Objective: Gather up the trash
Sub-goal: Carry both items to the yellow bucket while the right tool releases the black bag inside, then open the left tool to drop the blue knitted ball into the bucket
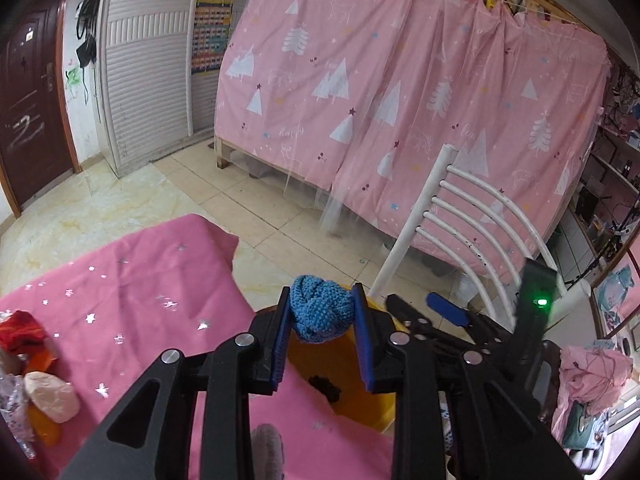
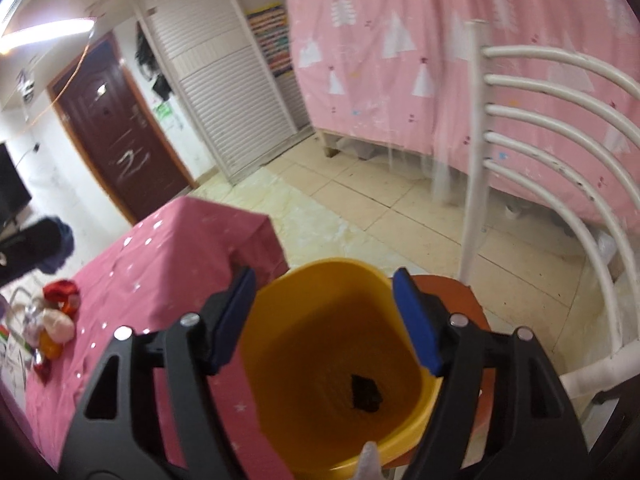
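My left gripper [image 1: 322,316] is shut on a blue knitted ball [image 1: 321,313] and holds it above the yellow bin [image 1: 360,404]. The bin also shows in the right wrist view [image 2: 320,284], standing on an orange-red chair seat [image 2: 448,288], with a dark scrap [image 2: 365,394] on its bottom. My right gripper [image 2: 326,320] is open, its blue pads on either side of the bin's rim. More trash lies on the pink tablecloth [image 1: 132,300]: a red wad [image 1: 20,330], a pale lump [image 1: 52,396] and orange bits [image 1: 42,426].
A white metal chair back [image 2: 540,128] rises right of the bin. A pink curtained bed [image 1: 400,92] stands behind it across tiled floor [image 1: 260,204]. A brown door [image 1: 28,100] and a white louvred wardrobe [image 1: 148,72] are at the far left. My right gripper shows in the left wrist view [image 1: 444,308].
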Motion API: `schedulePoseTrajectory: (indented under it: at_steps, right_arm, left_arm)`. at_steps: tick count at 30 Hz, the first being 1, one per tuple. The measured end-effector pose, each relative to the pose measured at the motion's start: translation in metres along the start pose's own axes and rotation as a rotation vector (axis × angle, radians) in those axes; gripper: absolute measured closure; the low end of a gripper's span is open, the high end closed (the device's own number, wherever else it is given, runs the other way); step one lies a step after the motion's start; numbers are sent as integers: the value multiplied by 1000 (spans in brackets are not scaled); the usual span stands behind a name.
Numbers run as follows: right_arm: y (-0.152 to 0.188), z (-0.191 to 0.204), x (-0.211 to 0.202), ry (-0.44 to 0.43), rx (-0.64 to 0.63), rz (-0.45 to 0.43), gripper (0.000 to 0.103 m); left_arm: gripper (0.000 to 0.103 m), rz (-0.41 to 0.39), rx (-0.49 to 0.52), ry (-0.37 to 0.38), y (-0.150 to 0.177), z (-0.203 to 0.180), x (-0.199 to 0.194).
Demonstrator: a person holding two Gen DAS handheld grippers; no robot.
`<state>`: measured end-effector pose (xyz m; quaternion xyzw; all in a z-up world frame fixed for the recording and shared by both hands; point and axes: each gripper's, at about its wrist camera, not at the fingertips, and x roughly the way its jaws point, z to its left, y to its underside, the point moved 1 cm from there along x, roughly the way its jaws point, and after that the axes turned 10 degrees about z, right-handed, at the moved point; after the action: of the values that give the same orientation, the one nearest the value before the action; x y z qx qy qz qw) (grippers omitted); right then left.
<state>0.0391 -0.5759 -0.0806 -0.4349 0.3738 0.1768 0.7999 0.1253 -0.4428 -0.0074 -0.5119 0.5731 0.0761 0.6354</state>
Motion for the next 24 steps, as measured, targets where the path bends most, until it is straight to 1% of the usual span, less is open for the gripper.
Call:
schedulePoseTrajectory:
  at_steps: [4, 6, 7, 9, 10, 11, 17, 24]
  right_arm:
    - [-1, -13, -4, -3, 38, -17, 25]
    - [-2, -13, -5, -9, 41, -19, 25]
    - [-2, -13, -5, -12, 40, -19, 24]
    - [-2, -12, -5, -17, 39, -19, 24]
    - [-2, -11, -4, -20, 37, -18, 23]
    - [-2, -10, -4, -22, 35, -19, 22]
    - [-3, -5, -8, -37, 23, -24, 21]
    - [-1, 18, -20, -66, -24, -44, 20]
  left_arm:
    - [79, 33, 3, -13, -5, -5, 18]
    - [72, 51, 5, -17, -6, -6, 25]
    - [62, 61, 7, -15, -7, -7, 27]
    - [48, 77, 8, -4, -7, -9, 30]
    - [43, 79, 8, -1, -6, -9, 31]
    - [41, 79, 10, -4, -5, -9, 31]
    - [37, 65, -6, -7, 0, -3, 20]
    - [35, 12, -33, -17, 3, 11, -11]
